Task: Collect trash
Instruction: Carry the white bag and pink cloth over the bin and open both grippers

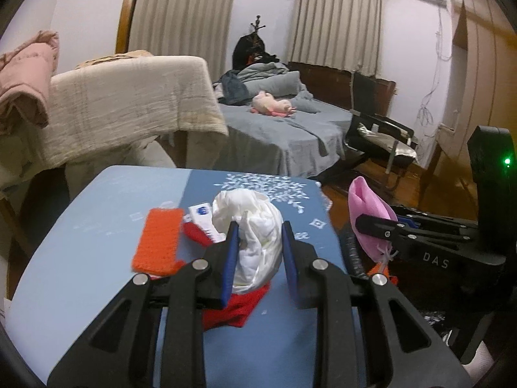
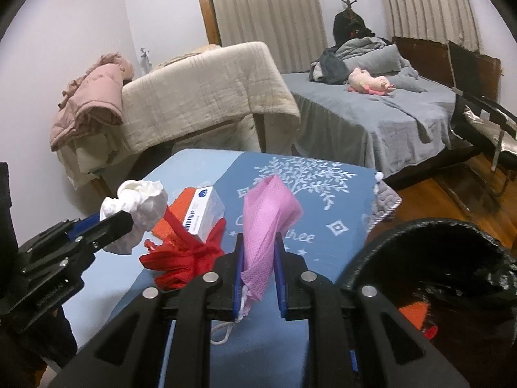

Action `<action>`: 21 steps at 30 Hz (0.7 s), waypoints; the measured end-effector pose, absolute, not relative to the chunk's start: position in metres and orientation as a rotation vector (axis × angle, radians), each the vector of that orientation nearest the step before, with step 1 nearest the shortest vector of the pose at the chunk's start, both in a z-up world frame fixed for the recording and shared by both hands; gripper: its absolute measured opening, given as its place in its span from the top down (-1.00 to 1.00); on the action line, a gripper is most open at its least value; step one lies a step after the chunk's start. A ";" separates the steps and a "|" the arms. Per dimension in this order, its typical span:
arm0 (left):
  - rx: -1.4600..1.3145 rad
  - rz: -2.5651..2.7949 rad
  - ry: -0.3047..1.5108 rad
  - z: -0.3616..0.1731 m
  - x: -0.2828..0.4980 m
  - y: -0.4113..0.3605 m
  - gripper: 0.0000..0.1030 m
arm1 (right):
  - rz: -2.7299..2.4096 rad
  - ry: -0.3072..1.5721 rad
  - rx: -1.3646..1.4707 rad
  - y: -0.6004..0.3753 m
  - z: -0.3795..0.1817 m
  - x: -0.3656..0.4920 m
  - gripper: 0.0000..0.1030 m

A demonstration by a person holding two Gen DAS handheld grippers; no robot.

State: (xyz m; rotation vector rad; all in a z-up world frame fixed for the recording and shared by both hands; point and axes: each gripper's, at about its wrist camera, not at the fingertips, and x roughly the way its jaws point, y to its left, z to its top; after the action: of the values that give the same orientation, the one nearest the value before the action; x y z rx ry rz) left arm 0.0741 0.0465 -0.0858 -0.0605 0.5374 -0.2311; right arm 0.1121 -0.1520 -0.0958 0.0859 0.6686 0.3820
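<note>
The lower part of the black-lined bin is cut off by the picture's edge. The print on the small white box, left of the bin, is too small to be read. The red cloth is partly hidden behind the left gripper.

Black tongs (blue pads, silver screws)

On the table, a box is set at 10 o'clock from the right gripper, with a cloth before it and a pad at its 9 o'clock. A bin is placed at 3 o'clock, off the table's edge. A bed is seen behind, at 1 o'clock.
</note>
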 end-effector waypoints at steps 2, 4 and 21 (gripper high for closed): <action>-0.059 -0.251 0.537 -0.084 0.073 0.038 0.51 | 0.369 0.660 0.090 -0.161 -0.093 0.107 0.68; -0.054 -0.274 0.535 -0.083 0.072 0.028 0.51 | 0.354 0.654 0.092 -0.171 -0.091 0.103 0.68; 0.006 -0.499 0.525 -0.085 0.074 -0.082 0.50 | 0.134 0.638 0.140 -0.277 -0.088 0.067 0.67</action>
State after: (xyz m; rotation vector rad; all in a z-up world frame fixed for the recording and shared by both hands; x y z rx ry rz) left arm 0.0743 -0.0820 -0.0851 0.0060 0.5249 -0.4991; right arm 0.0666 -0.2766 -0.0880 0.1399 0.6382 0.1343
